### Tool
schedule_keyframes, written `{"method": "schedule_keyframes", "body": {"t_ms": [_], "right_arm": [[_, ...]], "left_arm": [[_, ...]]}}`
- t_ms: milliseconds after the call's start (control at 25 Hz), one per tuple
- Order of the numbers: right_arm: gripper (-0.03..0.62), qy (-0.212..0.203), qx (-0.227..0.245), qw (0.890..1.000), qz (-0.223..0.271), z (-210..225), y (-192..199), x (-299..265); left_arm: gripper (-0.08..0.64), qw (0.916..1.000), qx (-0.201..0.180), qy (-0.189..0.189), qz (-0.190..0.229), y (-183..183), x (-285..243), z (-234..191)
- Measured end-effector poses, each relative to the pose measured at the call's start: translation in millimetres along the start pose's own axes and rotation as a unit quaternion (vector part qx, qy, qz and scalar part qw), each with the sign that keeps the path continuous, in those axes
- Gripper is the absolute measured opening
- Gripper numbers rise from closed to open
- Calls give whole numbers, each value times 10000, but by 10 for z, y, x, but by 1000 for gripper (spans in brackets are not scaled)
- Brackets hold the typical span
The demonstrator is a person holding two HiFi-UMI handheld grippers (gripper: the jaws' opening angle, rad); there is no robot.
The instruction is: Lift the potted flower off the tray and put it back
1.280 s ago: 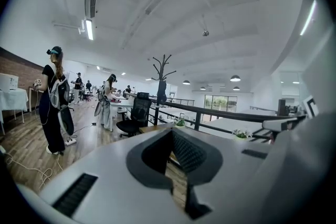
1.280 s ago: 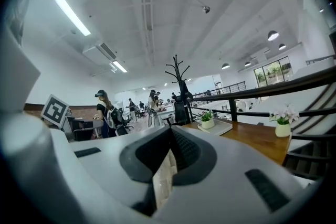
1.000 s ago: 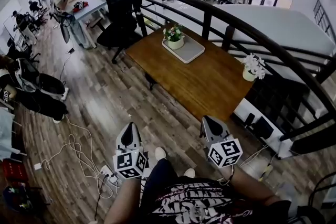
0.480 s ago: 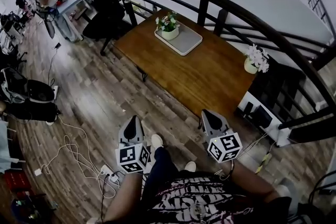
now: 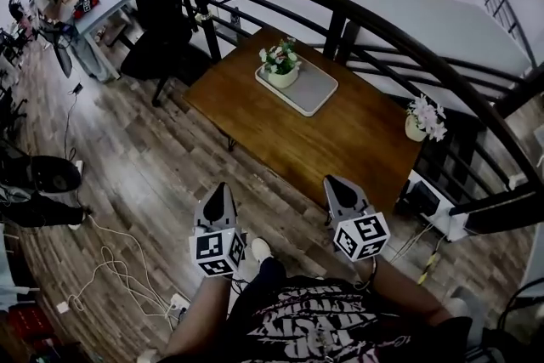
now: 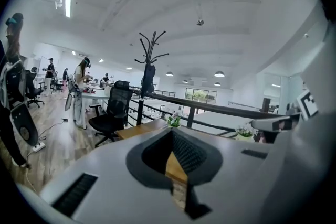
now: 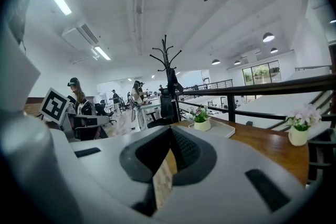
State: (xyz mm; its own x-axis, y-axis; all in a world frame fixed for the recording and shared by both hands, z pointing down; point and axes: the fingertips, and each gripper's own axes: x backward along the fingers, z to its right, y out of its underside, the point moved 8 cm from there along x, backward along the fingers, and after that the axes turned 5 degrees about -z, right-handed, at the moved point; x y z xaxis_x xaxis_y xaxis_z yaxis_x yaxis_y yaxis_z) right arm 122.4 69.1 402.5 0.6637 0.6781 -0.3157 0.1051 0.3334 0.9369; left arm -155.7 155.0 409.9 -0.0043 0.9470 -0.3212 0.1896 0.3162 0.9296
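The potted flower [image 5: 280,64], pink and white blooms in a pale pot, stands on the far left end of a grey tray [image 5: 313,91] on a wooden table [image 5: 340,140]. It also shows in the left gripper view as a small potted flower [image 6: 172,120], and in the right gripper view as the potted flower [image 7: 201,119] on its tray [image 7: 224,129]. My left gripper [image 5: 219,188] and right gripper [image 5: 338,183] hang side by side over the floor, short of the table's near edge. Both are shut with nothing between the jaws.
A second pot of white flowers [image 5: 423,120] stands at the table's right end. A black railing [image 5: 399,42] curves behind the table. A black office chair [image 5: 161,21] and coat rack [image 6: 149,68] stand to its left. Cables [image 5: 110,268] lie on the wooden floor at left.
The table and potted flower have come nearer in the head view. Both grippers have moved forward together toward the table, still shut.
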Motion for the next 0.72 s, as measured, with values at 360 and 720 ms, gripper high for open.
{"method": "schedule_keyframes", "body": {"t_ms": [360,720], "right_arm": [[-2,200,112,9997,87,-363,-286,-599],[-2,610,76,9981,72,-135,-423,-966]], "left_arm": [[8,9989,17,458,98,-382,-588,-548],[8,9974,-74,721,-13,-473,-976,-686]]}}
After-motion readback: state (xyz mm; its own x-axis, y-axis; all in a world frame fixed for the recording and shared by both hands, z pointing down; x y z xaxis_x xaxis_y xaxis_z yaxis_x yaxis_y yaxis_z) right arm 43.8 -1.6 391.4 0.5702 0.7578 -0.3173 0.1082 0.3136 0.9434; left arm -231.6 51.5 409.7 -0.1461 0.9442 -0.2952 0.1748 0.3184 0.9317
